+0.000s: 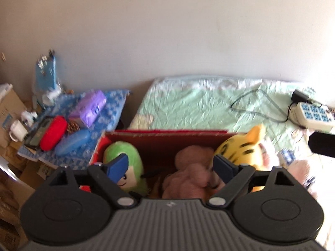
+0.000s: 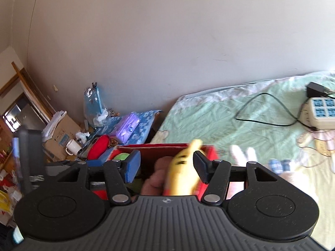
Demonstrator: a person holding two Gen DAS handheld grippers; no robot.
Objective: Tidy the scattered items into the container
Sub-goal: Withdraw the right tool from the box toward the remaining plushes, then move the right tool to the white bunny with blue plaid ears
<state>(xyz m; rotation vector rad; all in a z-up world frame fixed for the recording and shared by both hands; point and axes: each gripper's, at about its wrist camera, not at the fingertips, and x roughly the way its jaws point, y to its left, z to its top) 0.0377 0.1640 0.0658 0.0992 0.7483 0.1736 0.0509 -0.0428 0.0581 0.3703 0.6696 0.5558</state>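
Left wrist view, red box (image 1: 167, 135) long axis left-right, opening upward

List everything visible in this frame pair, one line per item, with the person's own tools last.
box: one, red, on the bed's near edge
green plush: one, inside the box, left
brown plush: one, inside the box, middle
tiger plush: one, yellow, at the box's right end
power strip: one, cream and blue, on the bed
mug: one, white, on cartons
purple pack: one, on blue cloth
left tool: open, empty
right tool: open around the tiger plush; contact unclear
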